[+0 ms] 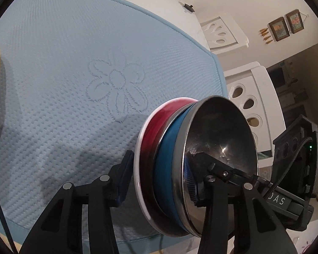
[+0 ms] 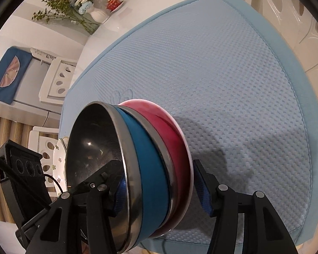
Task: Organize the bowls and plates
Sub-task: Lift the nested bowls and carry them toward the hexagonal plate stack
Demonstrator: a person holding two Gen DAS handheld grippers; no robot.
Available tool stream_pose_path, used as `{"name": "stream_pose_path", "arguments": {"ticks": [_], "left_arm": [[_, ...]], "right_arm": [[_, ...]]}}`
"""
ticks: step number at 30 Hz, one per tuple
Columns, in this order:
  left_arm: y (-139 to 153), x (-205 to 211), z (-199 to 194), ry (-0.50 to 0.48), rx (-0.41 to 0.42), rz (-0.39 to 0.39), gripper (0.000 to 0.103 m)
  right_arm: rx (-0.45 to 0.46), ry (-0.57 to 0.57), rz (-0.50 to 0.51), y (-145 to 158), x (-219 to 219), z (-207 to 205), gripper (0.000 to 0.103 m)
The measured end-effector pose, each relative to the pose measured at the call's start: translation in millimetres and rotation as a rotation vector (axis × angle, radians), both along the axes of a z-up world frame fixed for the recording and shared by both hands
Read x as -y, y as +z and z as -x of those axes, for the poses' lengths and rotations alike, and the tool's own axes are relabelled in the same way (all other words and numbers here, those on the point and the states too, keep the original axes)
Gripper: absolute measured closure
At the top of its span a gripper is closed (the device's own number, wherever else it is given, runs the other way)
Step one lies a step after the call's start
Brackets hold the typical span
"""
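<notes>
A nested bowl stack (image 1: pixel 193 165) is clamped between the jaws of both the left gripper (image 1: pixel 163 175) and right gripper (image 2: pixel 159 182), held tilted over the blue mat (image 1: pixel 63 74). Slippage is risked: smooth nested rims could be slid apart if either grip is eased.

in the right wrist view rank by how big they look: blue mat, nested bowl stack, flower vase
1. blue mat, fills most of the view
2. nested bowl stack, though it sits right at the lens, so it looks inflated
3. flower vase, small and far off
</notes>
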State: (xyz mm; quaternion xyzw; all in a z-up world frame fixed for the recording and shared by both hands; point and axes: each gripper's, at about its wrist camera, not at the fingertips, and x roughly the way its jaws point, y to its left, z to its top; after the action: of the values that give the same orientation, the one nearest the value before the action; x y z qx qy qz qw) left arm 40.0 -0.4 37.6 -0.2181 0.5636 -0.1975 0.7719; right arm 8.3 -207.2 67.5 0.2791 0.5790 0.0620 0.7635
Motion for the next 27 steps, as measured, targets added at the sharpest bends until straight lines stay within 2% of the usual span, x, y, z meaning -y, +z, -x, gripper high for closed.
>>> {"name": "stream_pose_path", "arguments": {"ticks": [14,27], "left_arm": [[12.6,-5.4,5.9,0.039,0.032,-0.038,0.062],[62.3,-32.3,10.4,0.091,0.118,-0.052,0.062]], "right_arm": [[0.025,0.036,0.031,14.1,-3.7,1.4,0.053],[0.097,0.079,0.030,58.7,-20.8,-6.7,0.053]]}}
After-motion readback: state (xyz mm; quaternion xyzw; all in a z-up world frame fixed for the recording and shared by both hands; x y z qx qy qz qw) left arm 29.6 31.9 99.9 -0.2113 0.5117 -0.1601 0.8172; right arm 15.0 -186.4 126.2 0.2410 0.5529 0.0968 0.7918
